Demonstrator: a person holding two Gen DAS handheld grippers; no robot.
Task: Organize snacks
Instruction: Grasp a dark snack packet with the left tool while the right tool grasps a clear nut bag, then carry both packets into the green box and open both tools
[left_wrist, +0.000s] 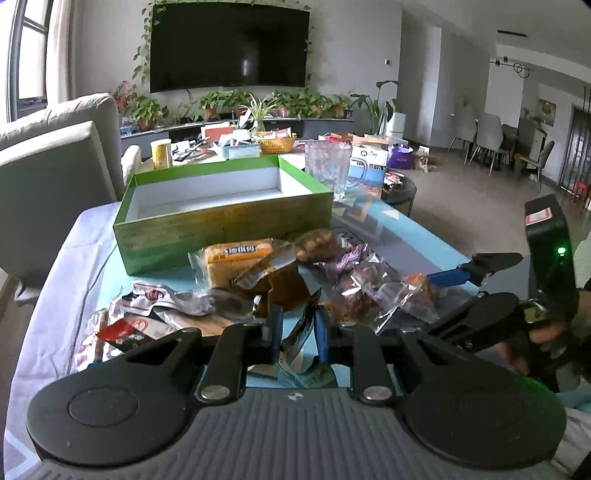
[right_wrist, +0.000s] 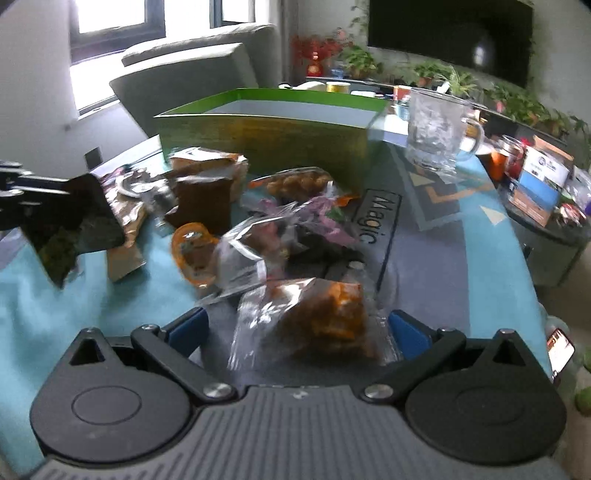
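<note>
Both grippers work in front of the green box (left_wrist: 221, 221): the left gripper (left_wrist: 297, 332) is closed on a dark packet (right_wrist: 74, 221), the right gripper (right_wrist: 299, 332) stands wide around an orange packet (right_wrist: 314, 317) and should close on its middle.

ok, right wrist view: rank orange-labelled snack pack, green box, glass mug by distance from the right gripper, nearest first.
1. Orange-labelled snack pack: between the open fingers of the right gripper.
2. Green box: behind the snack pile, centre-left.
3. Glass mug: far right, about level with the box's far end.
</note>
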